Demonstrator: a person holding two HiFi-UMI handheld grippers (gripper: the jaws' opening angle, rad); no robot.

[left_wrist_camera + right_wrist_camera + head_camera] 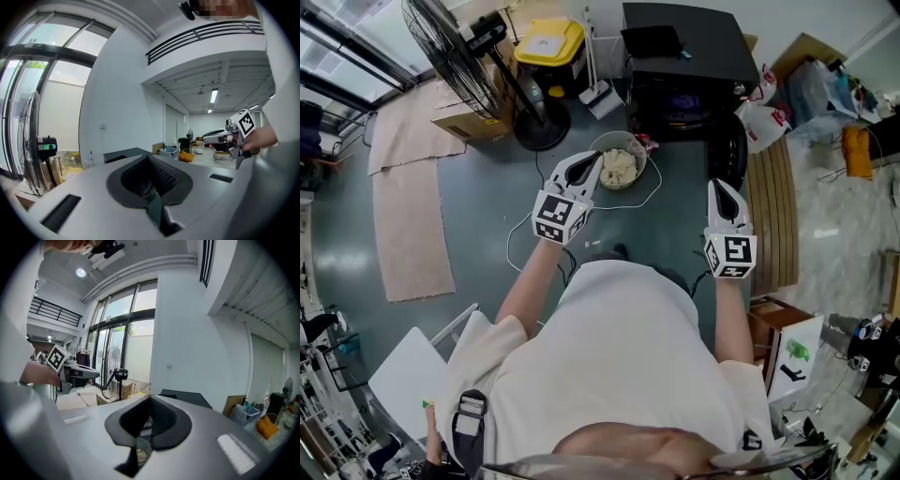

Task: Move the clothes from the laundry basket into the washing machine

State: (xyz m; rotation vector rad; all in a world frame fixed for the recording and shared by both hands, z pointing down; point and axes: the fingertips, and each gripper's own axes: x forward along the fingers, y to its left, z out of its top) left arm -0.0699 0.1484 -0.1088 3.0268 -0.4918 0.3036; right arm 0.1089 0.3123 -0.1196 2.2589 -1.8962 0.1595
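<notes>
While the left gripper and the right gripper hover with jaws pressed together on nothing, pale clothes lie in the laundry basket on the floor, just ahead of the left gripper. Beyond it stands the black washing machine.

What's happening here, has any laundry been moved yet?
Not yet, by the look of it. A person holds a gripper in each hand; the left gripper and right gripper are both shut and empty. The laundry basket sits on the floor in front of the black washing machine with pale clothes inside. In the head view the left gripper's tip is at the basket's rim, and the right gripper is off to the basket's right.
</notes>
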